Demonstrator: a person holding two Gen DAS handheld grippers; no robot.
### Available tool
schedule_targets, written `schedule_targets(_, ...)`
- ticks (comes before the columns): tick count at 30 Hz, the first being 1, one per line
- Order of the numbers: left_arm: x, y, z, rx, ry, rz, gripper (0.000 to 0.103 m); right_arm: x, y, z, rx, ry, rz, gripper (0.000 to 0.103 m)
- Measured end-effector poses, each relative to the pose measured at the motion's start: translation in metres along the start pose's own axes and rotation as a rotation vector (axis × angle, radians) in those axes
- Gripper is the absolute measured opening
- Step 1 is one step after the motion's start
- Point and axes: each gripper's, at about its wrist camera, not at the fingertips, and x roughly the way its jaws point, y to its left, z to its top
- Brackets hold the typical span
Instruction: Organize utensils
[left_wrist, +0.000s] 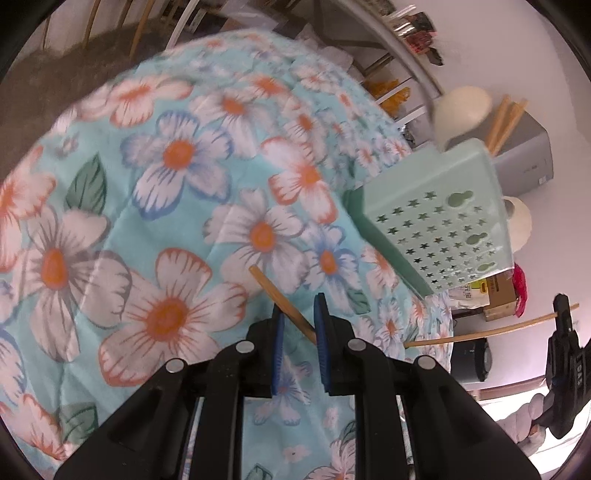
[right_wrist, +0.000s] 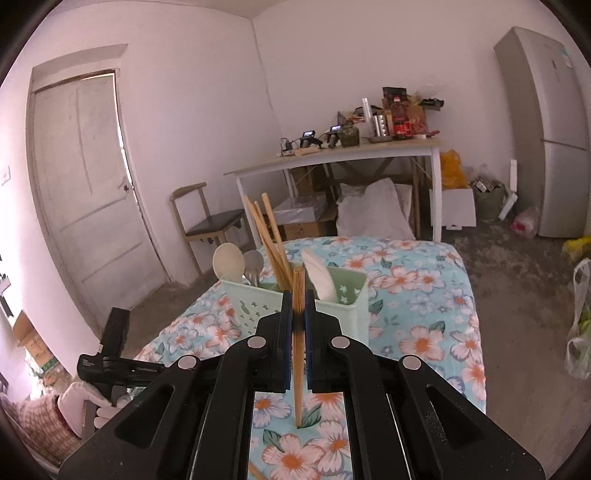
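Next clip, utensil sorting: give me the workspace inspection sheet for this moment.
Surface: floral tablecloth covers the table, wrinkled.
Job's things: mint holder with star cut-outs holds chopsticks and pale spoons; one chopstick in the right claw, another chopstick in the left claw.
Clutter: nothing seen on the cloth.
Grippers: right claw shut on its chopstick; left claw nearly closed, chopstick crossing between its jaws, contact unclear.
Cables: nothing seen near the work.
Surroundings: door, chair, cluttered side table, fridge, bags on the floor.
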Motion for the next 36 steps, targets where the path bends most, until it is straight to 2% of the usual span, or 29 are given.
schedule_targets(3,-0.01,-0.016,0.0,0.076,-0.053,0.014,0.015,-0.002,-0.001,-0.001,0.006,0.002,-0.004,0.004)
schedule_targets(9,-0.036,-0.07,-0.006,0.299,-0.187,0.053,0.014,-0.008,-0.003,-0.003,0.023,-0.006,-0.003,0.004)
schedule_targets(15,-0.048,-0.113,-0.017,0.462,-0.257,0.083,0.014,-0.013,-0.005,-0.003,0.041,-0.029,0.008,0.004)
schedule_targets(26,-0.055,-0.152,-0.032,0.577,-0.31,0.109,0.013,-0.036,0.002,0.004,0.02,-0.083,0.017,0.004)
schedule_targets(36,-0.063,-0.166,-0.045,0.633,-0.35,0.127,0.012,-0.053,0.007,0.01,0.005,-0.118,0.005,0.004)
